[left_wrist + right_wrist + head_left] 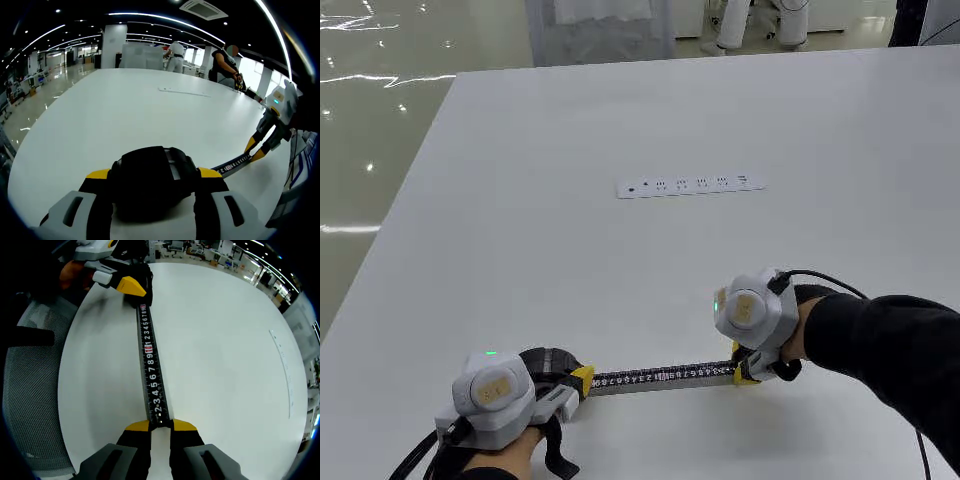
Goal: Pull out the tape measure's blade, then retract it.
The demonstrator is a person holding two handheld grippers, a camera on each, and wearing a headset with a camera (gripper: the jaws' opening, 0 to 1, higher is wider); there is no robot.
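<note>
You had the pull-out well in hand at this moment. A stretch of the dark steel blade with white numerals (660, 377) was drawn out of the black rounded tape measure case (548, 364) and lay low along the white table (620, 270), on the side nearest you. I cannot say whether you meant to draw out more. By my reading the first half of the task was done or nearly so, and the whole retraction was left to do.

Your left hand-held gripper (154, 175) was clamped around the case, its yellow-tipped jaws pressed against either side, at the left end of the blade. Your right hand-held gripper (161, 426) was pinching the free end of the blade between its yellow tips, and the blade ran straight from there across to the case. The two hand-held grippers were apart, joined only by that strip. Letting the blade back would, I judge, ask you to bring the right one toward the case while the left held it steady. The white power strip (690, 185) lay farther up the table, well apart from the work.
</note>
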